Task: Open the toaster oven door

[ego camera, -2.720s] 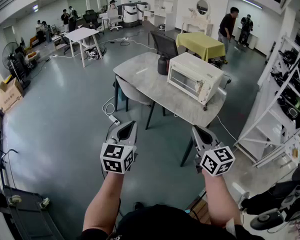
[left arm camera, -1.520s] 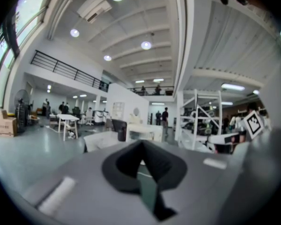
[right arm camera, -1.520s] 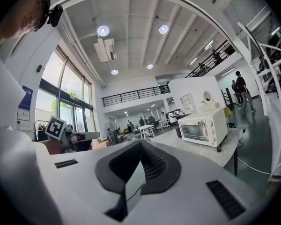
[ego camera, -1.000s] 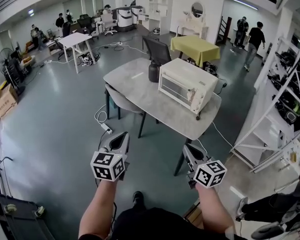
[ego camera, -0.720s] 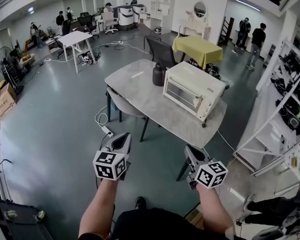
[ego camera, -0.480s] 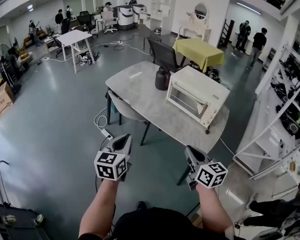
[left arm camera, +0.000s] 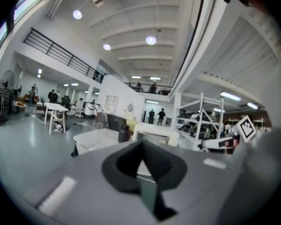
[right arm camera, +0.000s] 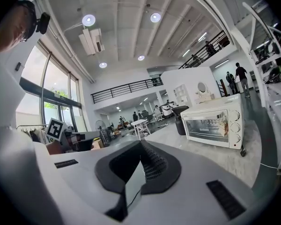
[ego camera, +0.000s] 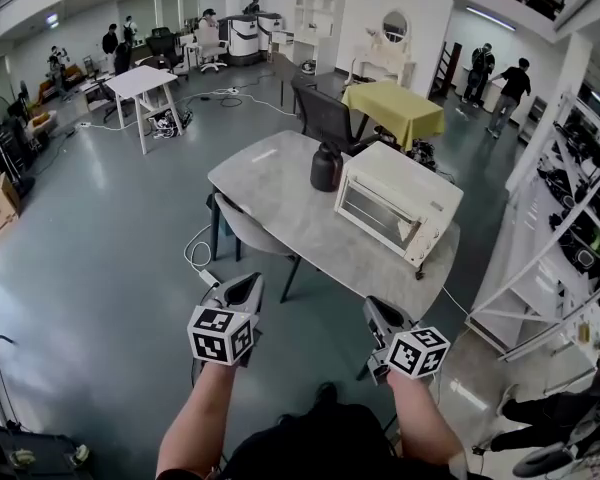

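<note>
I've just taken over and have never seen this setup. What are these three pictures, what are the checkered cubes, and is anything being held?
There is no robot arm here: a person holds a two-jaw gripper in each hand, and the cubes with square markers are part of those grippers. The wide picture comes from a camera on the person's head, looking down. It shows the left gripper at its left and the right gripper at its right. The other two pictures come from cameras riding on each gripper, looking along its jaws. Both pairs of jaws are shut, with nothing between them. Ahead, apart from both grippers, stands a grey table. On it are a white toaster oven, its door closed, and a dark container beside it.
</note>
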The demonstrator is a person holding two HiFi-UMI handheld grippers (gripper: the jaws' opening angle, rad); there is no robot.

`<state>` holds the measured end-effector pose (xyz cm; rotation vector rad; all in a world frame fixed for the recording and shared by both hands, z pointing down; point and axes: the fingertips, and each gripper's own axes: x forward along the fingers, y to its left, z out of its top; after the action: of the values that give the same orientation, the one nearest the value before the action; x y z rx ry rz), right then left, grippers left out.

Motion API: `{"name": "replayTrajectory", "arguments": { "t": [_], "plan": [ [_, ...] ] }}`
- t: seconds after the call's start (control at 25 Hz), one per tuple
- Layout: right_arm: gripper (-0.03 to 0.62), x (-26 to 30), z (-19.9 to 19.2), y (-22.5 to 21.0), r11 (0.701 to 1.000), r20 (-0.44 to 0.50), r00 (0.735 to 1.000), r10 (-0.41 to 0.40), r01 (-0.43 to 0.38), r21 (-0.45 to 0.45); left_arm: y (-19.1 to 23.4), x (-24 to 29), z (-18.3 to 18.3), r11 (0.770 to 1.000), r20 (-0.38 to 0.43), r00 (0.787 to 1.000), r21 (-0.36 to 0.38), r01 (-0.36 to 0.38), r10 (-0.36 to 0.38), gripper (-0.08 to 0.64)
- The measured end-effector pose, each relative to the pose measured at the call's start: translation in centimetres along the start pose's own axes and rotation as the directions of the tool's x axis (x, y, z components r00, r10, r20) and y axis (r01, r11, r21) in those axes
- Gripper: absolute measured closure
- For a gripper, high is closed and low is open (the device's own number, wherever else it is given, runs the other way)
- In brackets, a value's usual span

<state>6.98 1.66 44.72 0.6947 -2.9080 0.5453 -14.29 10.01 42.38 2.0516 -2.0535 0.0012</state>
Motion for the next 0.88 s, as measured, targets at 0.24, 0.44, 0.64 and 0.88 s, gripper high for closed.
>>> {"name": "replayTrajectory", "arguments": {
  "t": [0.24,0.44,0.64,0.88],
  "plan": [
    [0.598,2.5,0.0,-2.2,1.0,-0.007,1.0,0.004,-0.004,0.022,1.0,3.1,-0.4,1.0,-0.02,1.0,-0.009,0.006,-0.006,0.552],
    [0.598,4.8,0.1,-5.7,0.999,-0.009,1.0,0.001,-0.001,0.04,1.8,7.1,-0.6,1.0,-0.034,0.999,-0.008,0.009,-0.01,0.552],
    [0.598,7.8,1.8,-10.8,0.998,-0.015,1.0,-0.011,0.011,0.057,2.0,13.5,0.0,1.0,-0.054,0.998,-0.016,0.024,-0.024,0.552],
    [0.598,11.0,4.6,-17.0,0.997,-0.026,0.999,-0.031,0.033,0.074,1.4,21.8,2.0,0.999,-0.101,0.994,-0.006,0.045,-0.046,0.552]
  ]
}}
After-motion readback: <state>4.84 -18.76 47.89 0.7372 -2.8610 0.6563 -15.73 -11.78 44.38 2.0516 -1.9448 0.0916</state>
